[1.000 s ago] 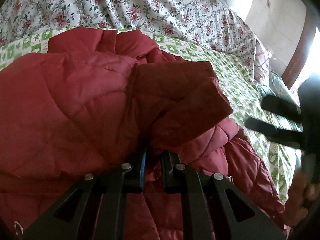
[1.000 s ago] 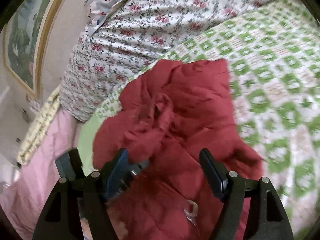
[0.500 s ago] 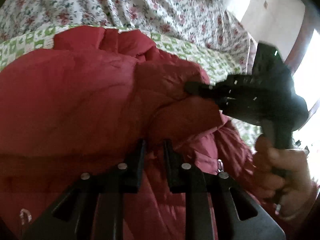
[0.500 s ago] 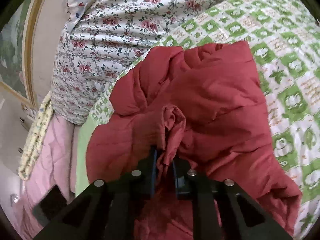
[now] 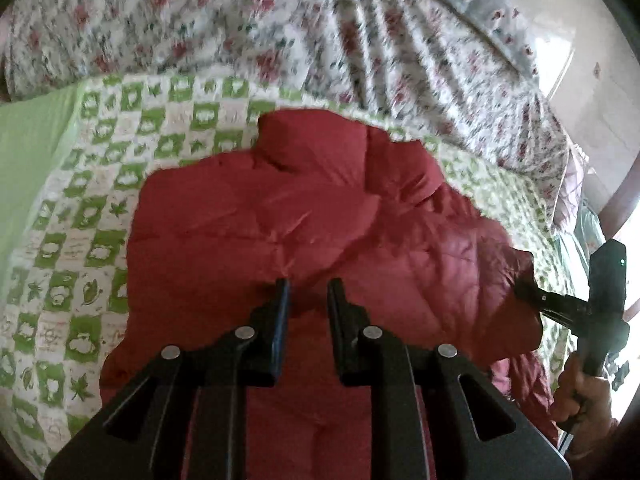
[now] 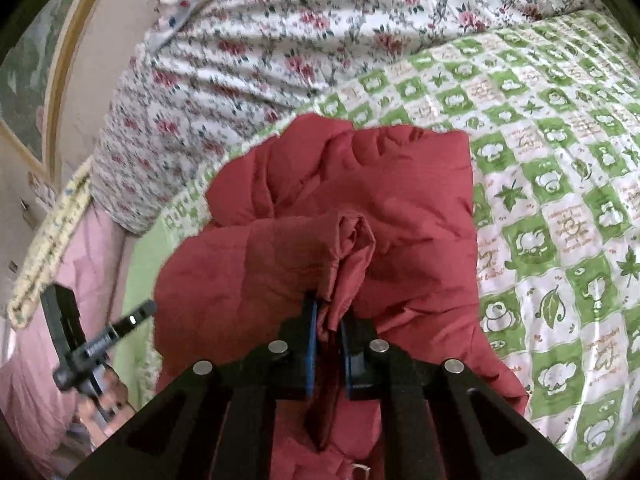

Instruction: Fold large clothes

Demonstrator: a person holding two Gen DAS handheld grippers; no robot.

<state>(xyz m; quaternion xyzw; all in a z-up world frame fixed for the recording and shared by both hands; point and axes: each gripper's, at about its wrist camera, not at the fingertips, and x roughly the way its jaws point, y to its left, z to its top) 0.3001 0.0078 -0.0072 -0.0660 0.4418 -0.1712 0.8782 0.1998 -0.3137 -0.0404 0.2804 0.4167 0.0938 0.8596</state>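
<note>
A red quilted jacket lies bunched on a green-and-white checked bedspread; it also shows in the right wrist view. My left gripper hovers just over the jacket with its jaws a little apart and nothing between them. My right gripper is shut on a gathered fold of the jacket's cloth. The right gripper also shows at the right edge of the left wrist view, pinching the jacket's edge. The left gripper shows at the left edge of the right wrist view.
A floral quilt is heaped behind the jacket, also in the right wrist view. Pink bedding lies at the left. A framed picture hangs on the wall. Bare bedspread stretches to the right.
My left gripper has let go of the jacket, opened slightly and drawn back. My right gripper closed on a fold of the jacket and has pulled it to the right.
</note>
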